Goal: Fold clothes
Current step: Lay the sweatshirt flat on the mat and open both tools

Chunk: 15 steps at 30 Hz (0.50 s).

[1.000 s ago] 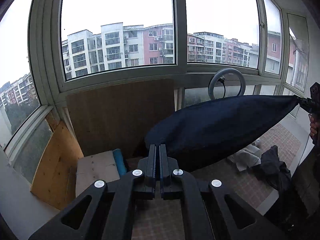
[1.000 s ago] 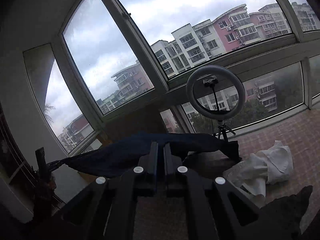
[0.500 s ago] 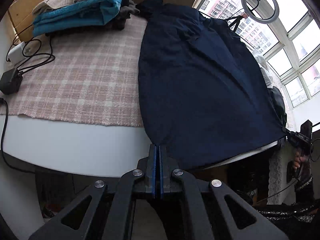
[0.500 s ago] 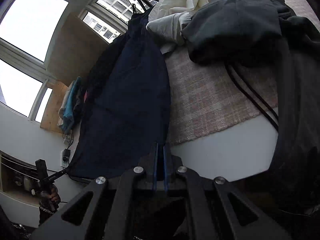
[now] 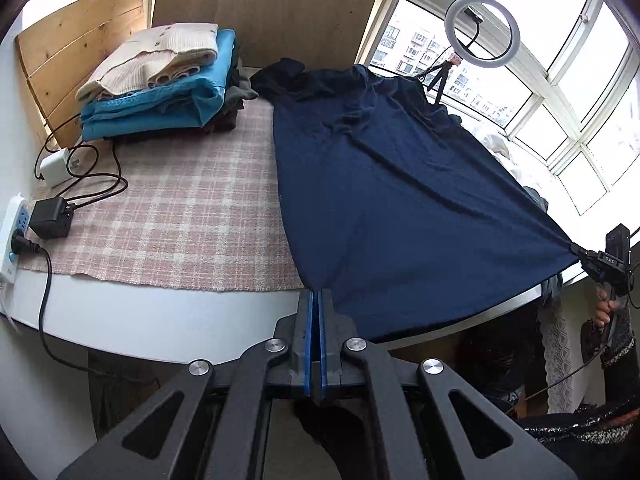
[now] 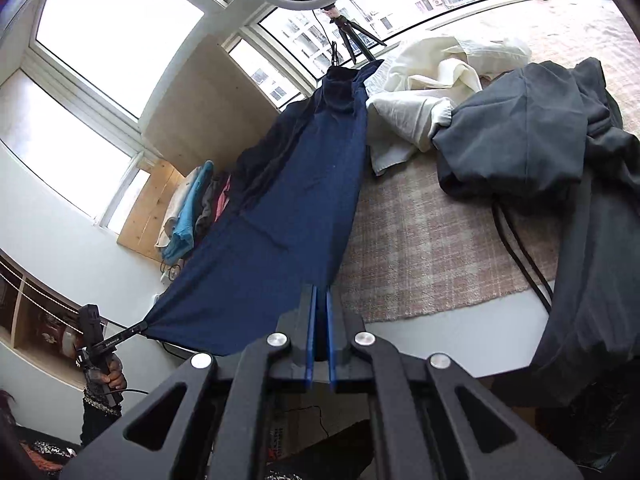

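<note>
A navy blue garment (image 5: 400,200) lies stretched across the pink checked tablecloth (image 5: 180,208), its far end bunched near the ring light. My left gripper (image 5: 317,294) is shut on its near left corner at the table's front edge. The other near corner is pinched by my right gripper (image 5: 578,250), seen at the far right with a hand below it. In the right wrist view the same navy garment (image 6: 280,220) runs away from my right gripper (image 6: 321,290), shut on its hem, while my left gripper (image 6: 140,326) holds the opposite corner at lower left.
A stack of folded clothes (image 5: 168,80), cream on blue, sits at the back left. A power strip (image 5: 14,236), charger and cables lie at the left edge. A white garment (image 6: 424,92) and a dark grey one (image 6: 528,132) are heaped to the right. A ring light (image 5: 482,32) stands behind.
Both grippers came down from window height, bringing the navy garment from hanging in the air to lying spread on the table. Both stayed shut on its corners.
</note>
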Each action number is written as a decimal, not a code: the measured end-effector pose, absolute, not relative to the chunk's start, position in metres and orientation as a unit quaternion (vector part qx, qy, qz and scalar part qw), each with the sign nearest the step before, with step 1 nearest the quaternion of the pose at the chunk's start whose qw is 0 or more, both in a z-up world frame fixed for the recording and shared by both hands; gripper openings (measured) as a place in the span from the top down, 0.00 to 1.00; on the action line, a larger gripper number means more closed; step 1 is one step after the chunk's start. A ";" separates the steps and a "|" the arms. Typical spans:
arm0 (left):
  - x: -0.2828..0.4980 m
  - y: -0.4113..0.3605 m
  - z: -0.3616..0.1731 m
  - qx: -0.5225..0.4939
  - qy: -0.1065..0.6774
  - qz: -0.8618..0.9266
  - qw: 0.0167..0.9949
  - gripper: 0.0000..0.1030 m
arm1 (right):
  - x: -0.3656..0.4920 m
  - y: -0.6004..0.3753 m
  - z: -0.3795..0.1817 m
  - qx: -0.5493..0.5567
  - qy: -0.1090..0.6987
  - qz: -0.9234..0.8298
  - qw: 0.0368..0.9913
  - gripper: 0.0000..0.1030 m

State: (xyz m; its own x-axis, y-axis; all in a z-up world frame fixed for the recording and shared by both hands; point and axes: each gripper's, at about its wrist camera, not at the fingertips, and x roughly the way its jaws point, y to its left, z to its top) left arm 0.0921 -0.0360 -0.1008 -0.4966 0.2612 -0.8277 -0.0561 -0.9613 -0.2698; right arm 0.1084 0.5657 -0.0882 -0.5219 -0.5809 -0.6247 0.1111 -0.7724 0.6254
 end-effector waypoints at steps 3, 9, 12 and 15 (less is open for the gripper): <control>0.102 -0.038 -0.117 -0.509 -0.099 0.850 0.087 0.98 | 0.117 0.563 -0.100 0.453 -0.267 -0.825 0.205 0.95; 0.087 -0.056 -0.179 -0.559 -0.129 0.815 0.078 0.98 | 0.112 0.563 -0.158 0.507 -0.258 -0.806 0.164 0.95; 0.083 -0.050 -0.201 -0.580 -0.115 0.803 0.078 0.98 | 0.106 0.564 -0.179 0.526 -0.258 -0.796 0.153 0.95; 0.080 -0.045 -0.211 -0.592 -0.108 0.795 0.082 0.98 | 0.102 0.562 -0.186 0.536 -0.237 -0.798 0.142 0.95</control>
